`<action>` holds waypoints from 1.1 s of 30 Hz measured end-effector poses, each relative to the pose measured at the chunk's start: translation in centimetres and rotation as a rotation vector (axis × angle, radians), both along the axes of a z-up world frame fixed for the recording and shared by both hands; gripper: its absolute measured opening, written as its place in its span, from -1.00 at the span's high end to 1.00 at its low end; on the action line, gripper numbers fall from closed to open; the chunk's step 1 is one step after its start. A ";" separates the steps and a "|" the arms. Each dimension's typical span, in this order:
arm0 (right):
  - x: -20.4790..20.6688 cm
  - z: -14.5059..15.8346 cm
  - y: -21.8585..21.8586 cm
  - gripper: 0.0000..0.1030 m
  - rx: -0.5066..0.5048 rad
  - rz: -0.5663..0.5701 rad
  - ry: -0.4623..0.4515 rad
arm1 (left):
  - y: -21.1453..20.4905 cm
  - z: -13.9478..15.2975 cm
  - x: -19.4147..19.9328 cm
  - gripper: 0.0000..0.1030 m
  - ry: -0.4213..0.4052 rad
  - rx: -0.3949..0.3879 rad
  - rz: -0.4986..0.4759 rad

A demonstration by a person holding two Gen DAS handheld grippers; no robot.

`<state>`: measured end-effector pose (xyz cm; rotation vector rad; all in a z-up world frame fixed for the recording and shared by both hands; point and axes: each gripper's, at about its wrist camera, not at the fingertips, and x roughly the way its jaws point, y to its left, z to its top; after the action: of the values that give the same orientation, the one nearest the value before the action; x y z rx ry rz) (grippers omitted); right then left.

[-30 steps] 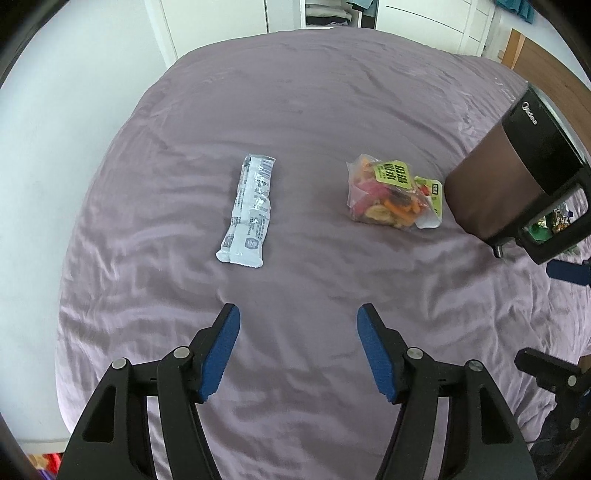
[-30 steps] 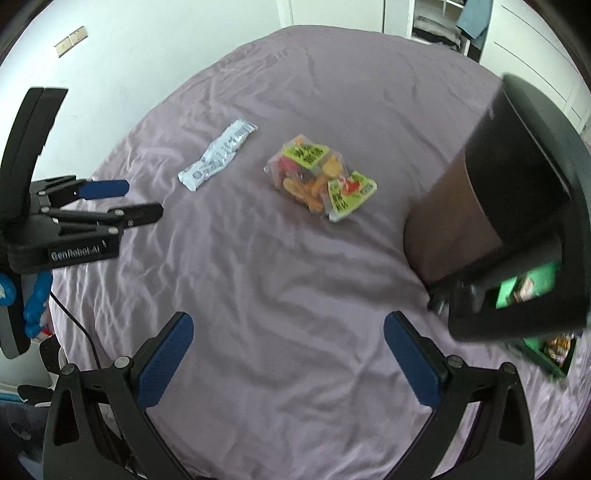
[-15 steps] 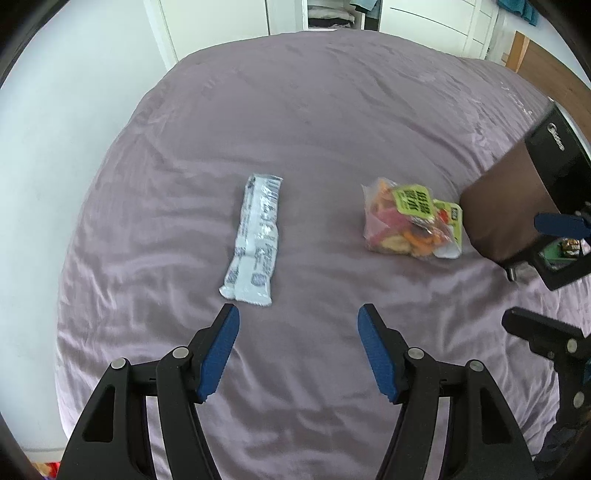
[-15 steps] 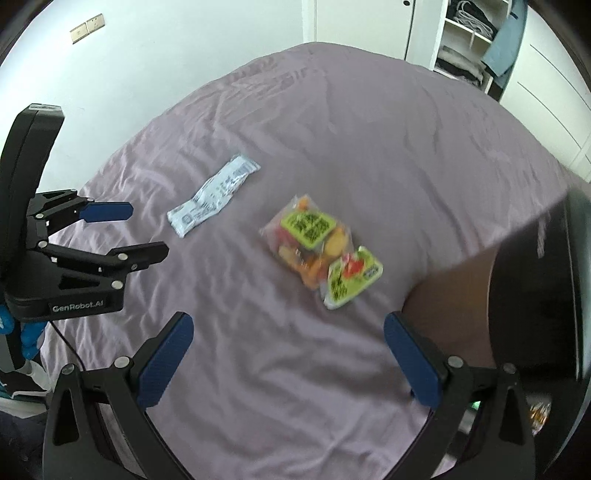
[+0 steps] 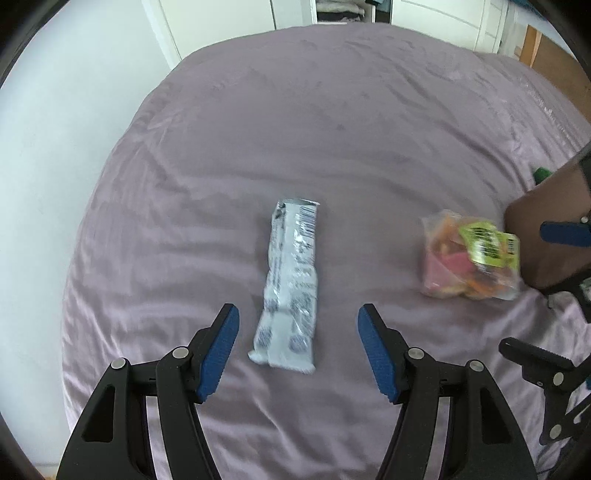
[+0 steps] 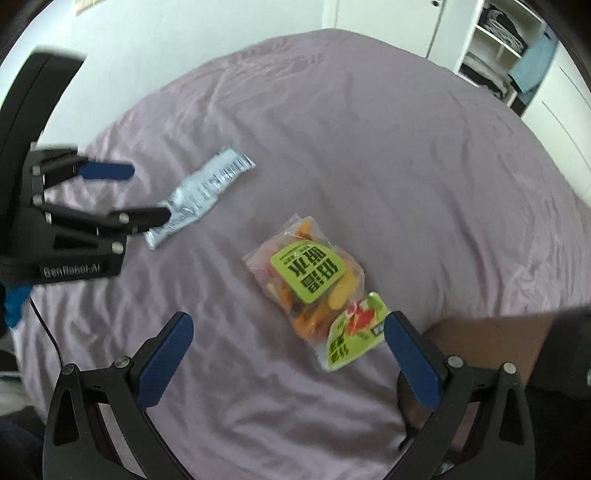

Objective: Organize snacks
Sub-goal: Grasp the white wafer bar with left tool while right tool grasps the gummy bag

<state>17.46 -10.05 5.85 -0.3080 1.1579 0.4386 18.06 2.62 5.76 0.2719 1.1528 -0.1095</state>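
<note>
A long silver snack packet (image 5: 291, 284) lies on the purple bed sheet (image 5: 295, 129). My left gripper (image 5: 298, 349) is open and empty, its jaws on either side of the packet's near end. A clear bag of colourful snacks with a green label (image 6: 314, 288) lies to the right; it also shows in the left wrist view (image 5: 469, 254). My right gripper (image 6: 288, 356) is open and empty just before that bag. The silver packet (image 6: 201, 194) and the left gripper (image 6: 107, 195) also show in the right wrist view.
A brown and black bin-like container (image 6: 517, 343) stands at the right, close to the snack bag; it also shows in the left wrist view (image 5: 546, 229). White wardrobes (image 6: 498, 33) stand beyond the bed. A white wall (image 5: 55, 129) runs along the left edge.
Both grippers have moved forward and down: the left one now straddles the silver packet's near end, the right one has closed in on the colourful bag. The container has slid out to the right.
</note>
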 end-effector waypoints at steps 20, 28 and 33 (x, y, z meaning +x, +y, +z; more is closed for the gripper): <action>5.0 -6.4 2.0 -1.00 -0.106 0.036 0.107 | -0.2 -5.7 5.4 -0.18 0.101 0.030 0.014; 5.4 -6.9 3.6 -1.00 -0.124 0.062 0.134 | 0.0 -6.0 6.8 -0.18 0.100 0.016 0.038; 5.1 -6.6 3.9 -0.95 -0.104 0.042 0.145 | 0.0 -6.4 6.9 -0.18 0.099 0.019 0.044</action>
<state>22.54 -6.12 -0.79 -0.3962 1.3208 0.4437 24.92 2.63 -0.61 0.2598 1.2583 -0.0740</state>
